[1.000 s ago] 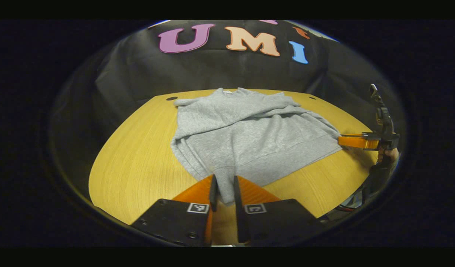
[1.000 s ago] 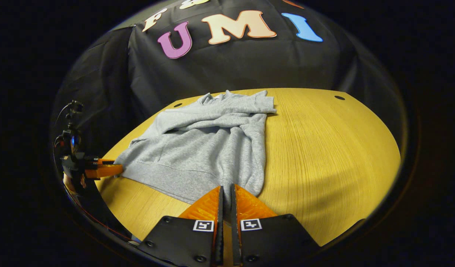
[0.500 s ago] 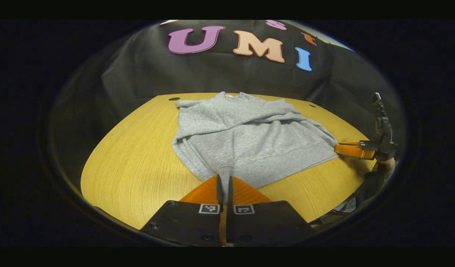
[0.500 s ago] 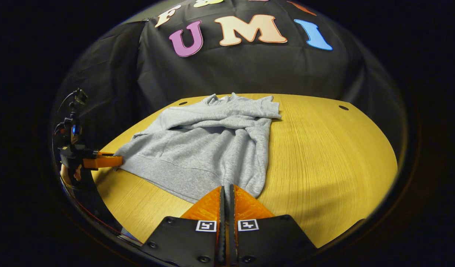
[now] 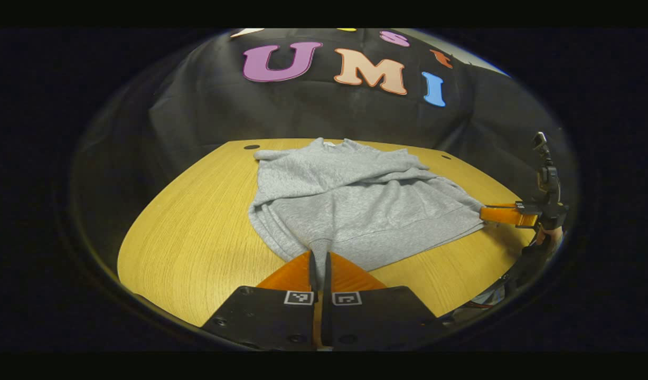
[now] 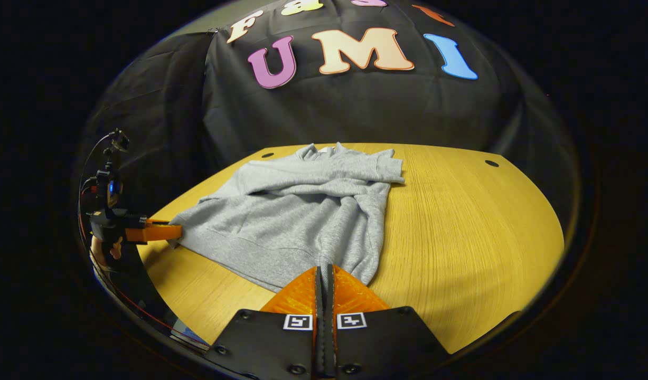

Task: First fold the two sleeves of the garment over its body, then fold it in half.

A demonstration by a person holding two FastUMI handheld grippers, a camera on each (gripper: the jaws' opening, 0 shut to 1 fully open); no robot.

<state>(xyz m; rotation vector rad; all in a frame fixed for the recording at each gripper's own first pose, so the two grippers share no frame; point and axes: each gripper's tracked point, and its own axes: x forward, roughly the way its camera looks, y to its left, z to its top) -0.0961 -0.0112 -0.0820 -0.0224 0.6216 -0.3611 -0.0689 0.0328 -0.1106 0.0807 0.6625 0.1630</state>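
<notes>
In the left gripper view, my left claw (image 5: 319,257) is pinched closed on the near hem corner of the grey sweatshirt (image 5: 355,206), which lies on the wooden table (image 5: 197,232) with both sleeves folded across its body. My right claw (image 5: 500,215) grips the hem's other corner.

In the right gripper view, my right claw (image 6: 324,270) is clamped tight on the sweatshirt's (image 6: 297,216) hem; the left claw (image 6: 162,232) holds the far corner.

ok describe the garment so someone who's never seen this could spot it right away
Find the yellow wooden table before the black cloth wall. The grey sweatshirt lies on it, sleeves folded over its body. It is the one soft thing there, its near hem pinched by the left gripper and right gripper.
</notes>
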